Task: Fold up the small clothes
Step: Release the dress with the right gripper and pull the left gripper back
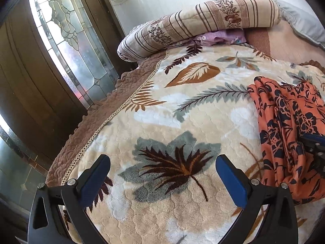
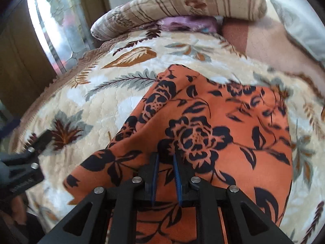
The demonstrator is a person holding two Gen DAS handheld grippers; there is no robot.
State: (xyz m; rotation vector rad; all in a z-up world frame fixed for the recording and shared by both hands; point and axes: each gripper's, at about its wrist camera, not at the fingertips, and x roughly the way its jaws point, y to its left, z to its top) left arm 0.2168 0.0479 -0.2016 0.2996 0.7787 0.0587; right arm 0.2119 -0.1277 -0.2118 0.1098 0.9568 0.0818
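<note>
An orange garment with a dark floral print (image 2: pixel 213 126) lies bunched on the leaf-patterned blanket (image 2: pixel 97 109). My right gripper (image 2: pixel 165 158) is over its near edge, fingers nearly together with orange cloth between them. In the left wrist view the garment (image 1: pixel 288 126) lies at the right, and the right gripper (image 1: pixel 314 148) shows on it. My left gripper (image 1: pixel 162 164) is open and empty, hovering over the blanket (image 1: pixel 162 105) to the left of the garment. It shows at the left edge of the right wrist view (image 2: pixel 43 140).
A rolled striped quilt (image 1: pixel 199 22) lies at the head of the bed with purple cloth (image 1: pixel 219 37) under it. A grey pillow (image 1: pixel 302 24) sits at the far right. The bed's left edge (image 1: pixel 95 126) drops beside a wooden door with patterned glass (image 1: pixel 67 32).
</note>
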